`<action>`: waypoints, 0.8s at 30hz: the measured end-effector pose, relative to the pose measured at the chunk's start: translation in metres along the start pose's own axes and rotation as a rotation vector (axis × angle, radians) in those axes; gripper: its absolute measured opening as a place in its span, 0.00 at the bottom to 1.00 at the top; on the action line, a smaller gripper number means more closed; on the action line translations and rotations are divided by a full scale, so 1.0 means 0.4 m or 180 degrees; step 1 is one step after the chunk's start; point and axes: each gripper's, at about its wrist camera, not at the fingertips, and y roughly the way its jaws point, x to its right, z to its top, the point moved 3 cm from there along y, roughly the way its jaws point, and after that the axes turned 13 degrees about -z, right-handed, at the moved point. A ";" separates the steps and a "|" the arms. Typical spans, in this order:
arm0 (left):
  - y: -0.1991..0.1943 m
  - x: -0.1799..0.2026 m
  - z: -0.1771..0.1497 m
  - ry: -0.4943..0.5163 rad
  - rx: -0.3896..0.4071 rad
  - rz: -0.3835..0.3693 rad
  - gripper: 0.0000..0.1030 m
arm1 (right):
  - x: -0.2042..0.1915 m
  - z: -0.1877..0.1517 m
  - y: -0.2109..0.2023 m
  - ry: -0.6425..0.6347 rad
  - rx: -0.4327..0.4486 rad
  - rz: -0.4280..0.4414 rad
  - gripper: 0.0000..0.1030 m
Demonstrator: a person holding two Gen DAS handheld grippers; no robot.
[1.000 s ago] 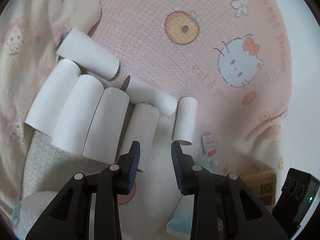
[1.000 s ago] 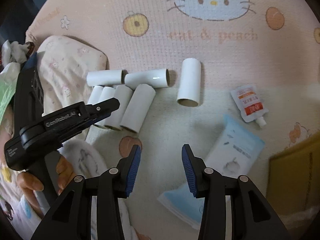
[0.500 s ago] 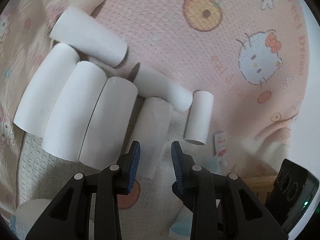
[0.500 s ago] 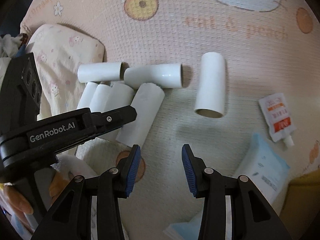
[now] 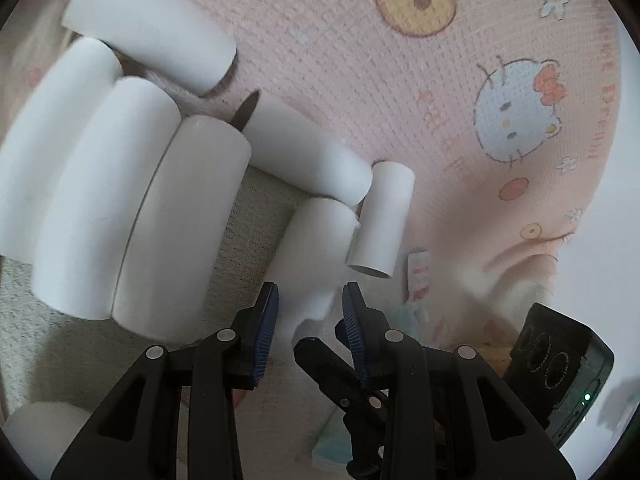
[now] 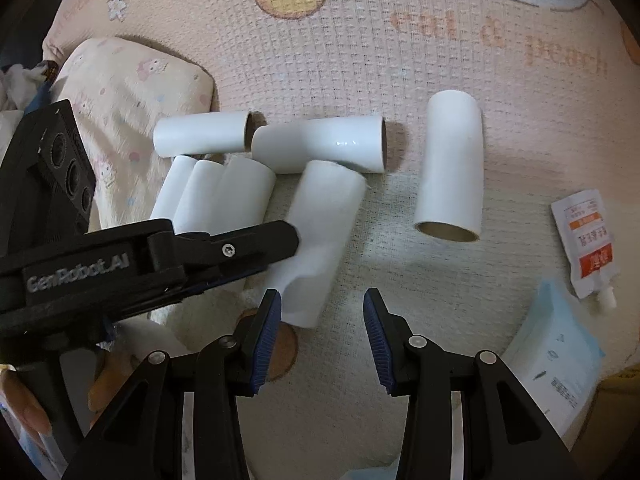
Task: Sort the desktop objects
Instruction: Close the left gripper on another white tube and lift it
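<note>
Left claw (image 5: pixel 308 304), jaws parted, straddles the near end of a white tube (image 5: pixel 316 248) lying beside three others (image 5: pixel 120 208) on the blanket (image 6: pixel 400 60), while the right claw (image 6: pixel 322 312) hovers released nearby.

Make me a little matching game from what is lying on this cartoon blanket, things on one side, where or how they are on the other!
Things:
1. lone white tube
2. sauce sachet
3. blue packet
4. left gripper

Descriptions:
a. white and orange, with a spout
b. open around a dented tube
c. lies apart from the cluster
d. near right edge, below the sachet

Pairs: 1-c, 2-a, 3-d, 4-b
</note>
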 end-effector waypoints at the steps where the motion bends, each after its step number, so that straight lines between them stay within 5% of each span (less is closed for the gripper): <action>1: 0.007 -0.001 0.003 -0.0015 -0.0028 -0.0019 0.34 | 0.001 0.002 0.003 0.0004 -0.0007 0.0003 0.38; 24: 0.067 0.015 0.020 0.0068 -0.0319 -0.0149 0.41 | 0.081 0.026 0.059 0.0469 -0.0225 0.0334 0.38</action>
